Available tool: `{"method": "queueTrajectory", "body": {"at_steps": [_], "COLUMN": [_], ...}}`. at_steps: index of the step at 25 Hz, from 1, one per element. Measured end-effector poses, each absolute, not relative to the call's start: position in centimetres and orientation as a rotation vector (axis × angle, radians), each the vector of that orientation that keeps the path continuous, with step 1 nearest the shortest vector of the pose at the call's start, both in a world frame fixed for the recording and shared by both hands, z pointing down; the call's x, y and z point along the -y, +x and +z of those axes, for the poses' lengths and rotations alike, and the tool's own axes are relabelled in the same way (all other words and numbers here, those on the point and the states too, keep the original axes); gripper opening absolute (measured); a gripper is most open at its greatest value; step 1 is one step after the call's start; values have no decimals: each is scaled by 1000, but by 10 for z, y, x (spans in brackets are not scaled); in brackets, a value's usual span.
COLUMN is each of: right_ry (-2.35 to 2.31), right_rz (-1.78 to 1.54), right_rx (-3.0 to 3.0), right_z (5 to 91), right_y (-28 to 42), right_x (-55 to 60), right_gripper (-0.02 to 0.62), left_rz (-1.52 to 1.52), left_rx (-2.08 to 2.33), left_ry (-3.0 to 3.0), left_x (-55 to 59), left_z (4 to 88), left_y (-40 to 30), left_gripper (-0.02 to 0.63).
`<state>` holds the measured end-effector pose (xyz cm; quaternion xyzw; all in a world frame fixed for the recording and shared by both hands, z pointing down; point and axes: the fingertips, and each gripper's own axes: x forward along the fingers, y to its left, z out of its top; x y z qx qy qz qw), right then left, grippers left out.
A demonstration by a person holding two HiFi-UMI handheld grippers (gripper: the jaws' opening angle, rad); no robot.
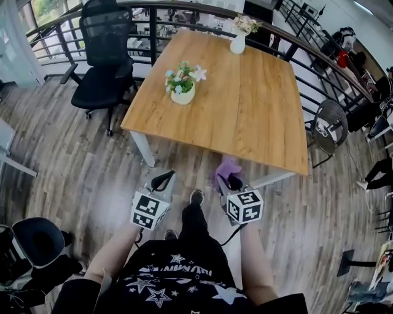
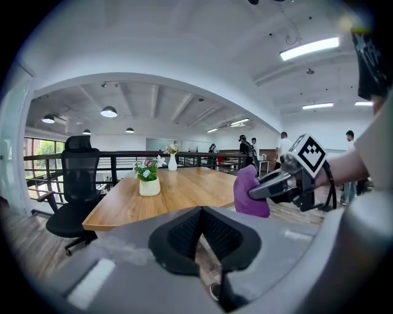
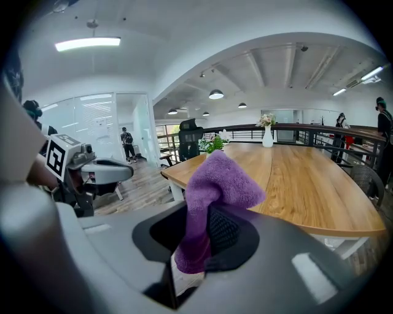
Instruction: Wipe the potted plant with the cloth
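Closest in, a black star-print shirt fills the bottom of the head view, with both forearms reaching out from it. Left gripper first: its fingers are pressed flat together, pad to pad, with nothing between them. Over to the right gripper, and its fingers are clamped on the purple cloth. The lower end of the cloth is pinched between the pads, and the rest bunches up in a soft peak above the fingertips.

Both pairs of fingers hang over the wood-plank floor, short of the near edge of the wooden table. The right fingertips and the cloth are just at that edge, and the left fingertips are beside the table's white leg. A shoe shows on the floor between the two grippers.

Now the potted plant: it's a cream pot with small pink, white and blue flowers. It stands upright on the table, well beyond both sets of fingertips, ahead of the left fingers and off to the left of the right fingers. Neither gripper is touching it, and the cloth is well clear of it.

Farther on past the fingers, a white vase of flowers stands near the table's far edge. A black office chair sits beyond the left fingers, off the table's left side, against a curved dark railing.
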<state>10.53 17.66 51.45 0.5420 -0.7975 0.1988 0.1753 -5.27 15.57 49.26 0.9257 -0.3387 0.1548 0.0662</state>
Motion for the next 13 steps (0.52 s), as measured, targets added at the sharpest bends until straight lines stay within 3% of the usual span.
{"method": "queueTrajectory", "body": {"at_steps": [13], "right_ry": [1593], "right_rz": [589], "right_rx": [2210], "right_z": [514], "right_y": [111], "right_x": [-250], "right_gripper": [81], "left_rz": [452], "left_rx": [877], "left_ry": [2842], "left_x": [-226], "left_z": [496], "left_y": [-53], "left_gripper": [2]}}
